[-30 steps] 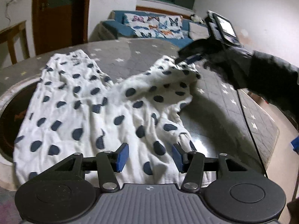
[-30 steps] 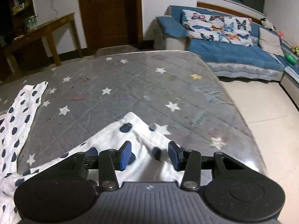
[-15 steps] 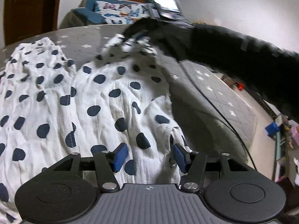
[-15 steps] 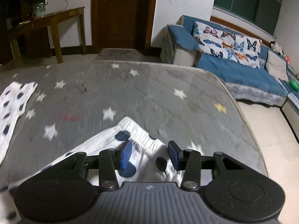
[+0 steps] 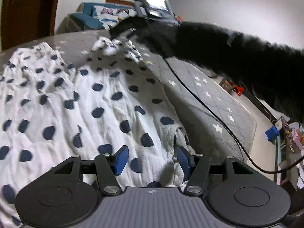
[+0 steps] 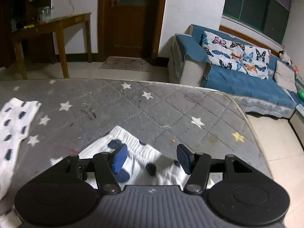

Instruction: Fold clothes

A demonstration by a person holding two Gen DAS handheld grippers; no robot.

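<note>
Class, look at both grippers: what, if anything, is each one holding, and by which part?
Nothing is held. The left gripper stands open over the dotted garment; the right gripper is opening above its elastic waistband.

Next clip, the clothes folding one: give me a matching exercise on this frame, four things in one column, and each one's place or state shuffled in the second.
Things:
1. white garment with dark blue dots
2. blue sofa
3. brown wooden table
4. thin black cable

Places or states:
A. beside the door, glass jar on top
B. runs across the grey star-patterned mattress
C. spread wrinkled on the mattress
D. carries a butterfly-print cushion

Pairs: 1-C, 2-D, 3-A, 4-B
</note>
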